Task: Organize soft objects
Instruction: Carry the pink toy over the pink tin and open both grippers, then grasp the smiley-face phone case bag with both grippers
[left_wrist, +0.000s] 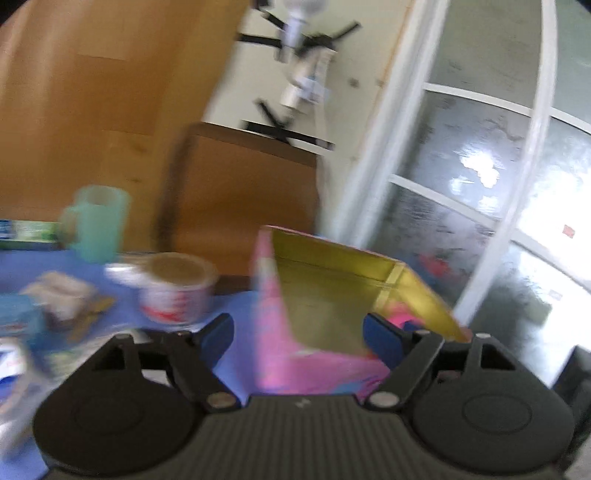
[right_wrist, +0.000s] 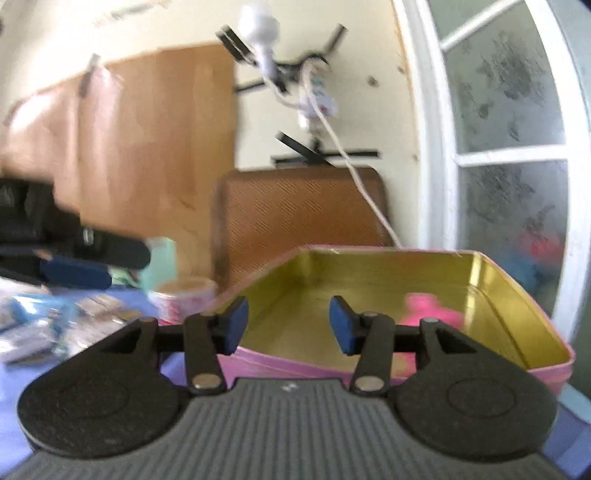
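A pink tin box (right_wrist: 517, 295) with a gold inside stands open on the blue tablecloth. A pink soft object (right_wrist: 432, 312) lies inside it near the right. My right gripper (right_wrist: 288, 323) is open and empty, just in front of the box's near wall. My left gripper (left_wrist: 299, 332) is open and empty, by the box's (left_wrist: 332, 280) left corner; the pink object (left_wrist: 400, 314) shows behind its right finger. The left gripper also shows in the right wrist view (right_wrist: 92, 258), at the left. Several small packets (right_wrist: 55, 321) lie on the cloth at the left.
A red-and-white cup (left_wrist: 177, 288) and a green mug (left_wrist: 98, 225) stand left of the box. A brown chair back (right_wrist: 299, 218) is behind the table. A white-framed glass door (right_wrist: 509, 155) is on the right. A blue box (left_wrist: 18, 317) sits at the left edge.
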